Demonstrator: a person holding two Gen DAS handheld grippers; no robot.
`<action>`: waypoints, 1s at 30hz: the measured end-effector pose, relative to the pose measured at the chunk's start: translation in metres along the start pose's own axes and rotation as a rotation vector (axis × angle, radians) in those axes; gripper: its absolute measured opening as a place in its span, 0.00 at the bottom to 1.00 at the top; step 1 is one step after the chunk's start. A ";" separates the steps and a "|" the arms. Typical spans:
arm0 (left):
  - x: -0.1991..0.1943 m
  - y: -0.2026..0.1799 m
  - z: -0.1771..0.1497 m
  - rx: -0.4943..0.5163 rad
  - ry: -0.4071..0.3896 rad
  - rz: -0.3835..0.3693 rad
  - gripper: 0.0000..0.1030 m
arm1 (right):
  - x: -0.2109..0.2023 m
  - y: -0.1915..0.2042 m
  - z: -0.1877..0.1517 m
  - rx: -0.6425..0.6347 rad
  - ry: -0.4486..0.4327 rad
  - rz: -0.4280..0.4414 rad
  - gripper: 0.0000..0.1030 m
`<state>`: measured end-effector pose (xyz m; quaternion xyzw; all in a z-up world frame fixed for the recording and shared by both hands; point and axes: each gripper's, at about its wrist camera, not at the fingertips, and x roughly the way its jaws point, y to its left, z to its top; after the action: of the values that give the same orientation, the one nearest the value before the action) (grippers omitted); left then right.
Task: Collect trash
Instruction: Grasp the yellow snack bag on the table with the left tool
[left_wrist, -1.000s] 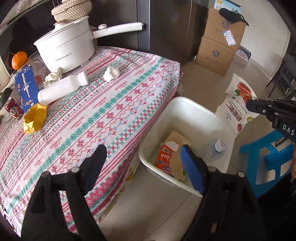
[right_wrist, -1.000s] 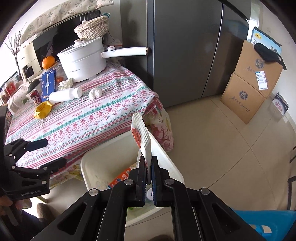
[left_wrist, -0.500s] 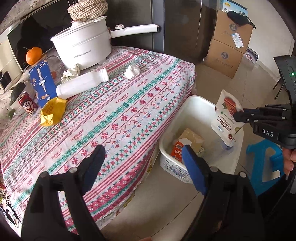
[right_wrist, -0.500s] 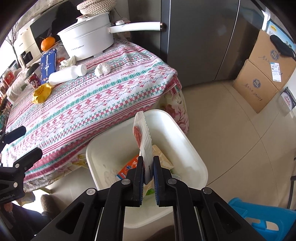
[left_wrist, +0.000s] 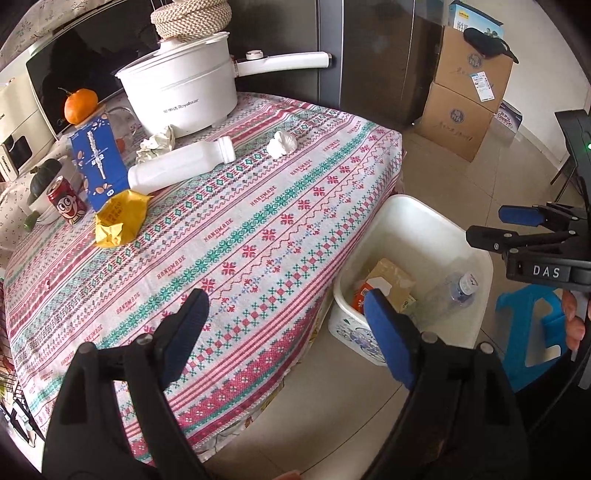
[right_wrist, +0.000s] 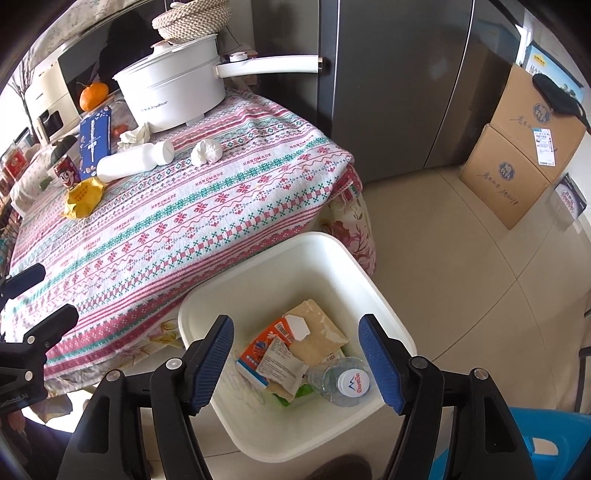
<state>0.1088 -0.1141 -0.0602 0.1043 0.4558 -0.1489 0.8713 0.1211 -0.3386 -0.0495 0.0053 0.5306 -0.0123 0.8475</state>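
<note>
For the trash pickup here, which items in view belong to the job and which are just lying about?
Job:
white bin
white bottle
yellow wrapper
crumpled tissue
crumpled paper
right tool, jaws opening, nothing between them

Lying about:
white pot
orange
cardboard boxes

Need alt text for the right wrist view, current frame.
The right gripper, jaws opening with nothing between them, hangs over a white bin on the floor that holds snack wrappers, a carton and a plastic bottle. Beside the bin, a table with a patterned cloth carries a white pot, a white bottle and crumpled paper.
</note>
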 end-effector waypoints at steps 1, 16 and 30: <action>0.001 0.002 0.001 0.002 0.004 0.005 0.84 | 0.000 0.001 0.001 0.001 -0.002 0.001 0.74; 0.037 0.141 0.035 -0.285 0.030 0.136 0.86 | 0.013 0.050 0.044 -0.067 -0.049 0.039 0.79; 0.105 0.225 0.036 -0.641 0.015 0.092 0.62 | 0.044 0.100 0.082 -0.101 -0.041 0.101 0.79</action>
<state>0.2728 0.0673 -0.1162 -0.1537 0.4806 0.0425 0.8623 0.2163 -0.2410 -0.0535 -0.0112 0.5122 0.0573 0.8569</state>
